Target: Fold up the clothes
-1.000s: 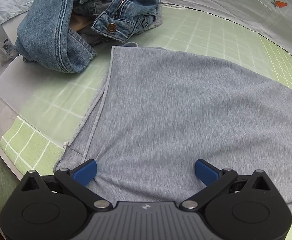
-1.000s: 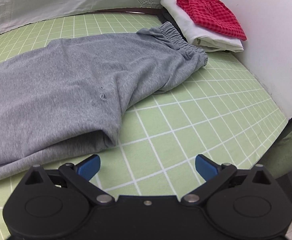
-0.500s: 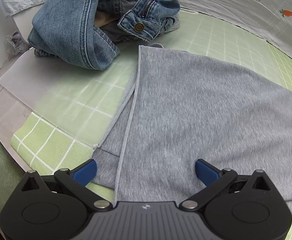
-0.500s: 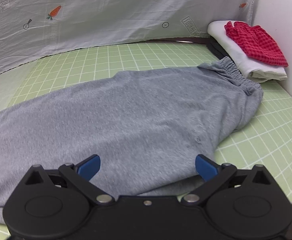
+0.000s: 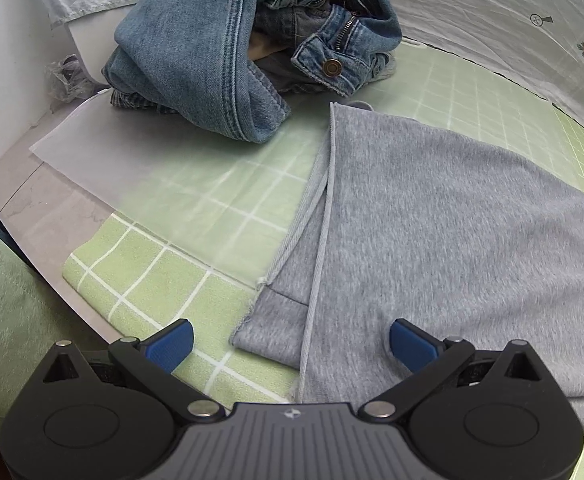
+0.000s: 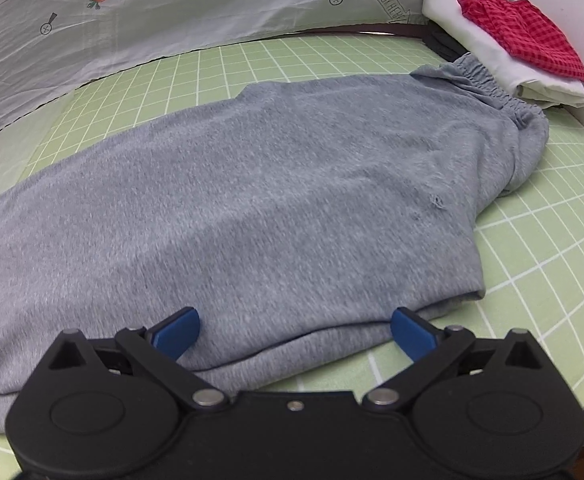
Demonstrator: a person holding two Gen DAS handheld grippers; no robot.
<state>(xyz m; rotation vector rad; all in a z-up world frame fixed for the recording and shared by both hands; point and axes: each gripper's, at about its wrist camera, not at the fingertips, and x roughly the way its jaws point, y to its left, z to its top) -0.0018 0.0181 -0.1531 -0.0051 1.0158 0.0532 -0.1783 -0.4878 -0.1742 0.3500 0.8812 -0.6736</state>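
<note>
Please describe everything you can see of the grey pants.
The grey pants look like soft heathered knit. They lie flat on the green checked mat, folded lengthwise with legs stacked. The gathered elastic waistband lies beside a folded white and red pile. The hems end near the jeans. Neither open claw grips them.

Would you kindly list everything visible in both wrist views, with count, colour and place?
grey sweatpants: one, grey, spread flat across the mat, elastic waistband toward the far right.
jeans: one pair, blue denim, crumpled at the far left beyond the leg hems.
folded white cloth: one, white, far right corner.
red checked garment: one, red, on top of the white cloth.
grid mat: one, green with white lines, under everything.
printed sheet: one, pale grey with carrots, backdrop.
left gripper: one, black with blue pads, open over the hems.
right gripper: one, same colours, open at the near edge.
</note>
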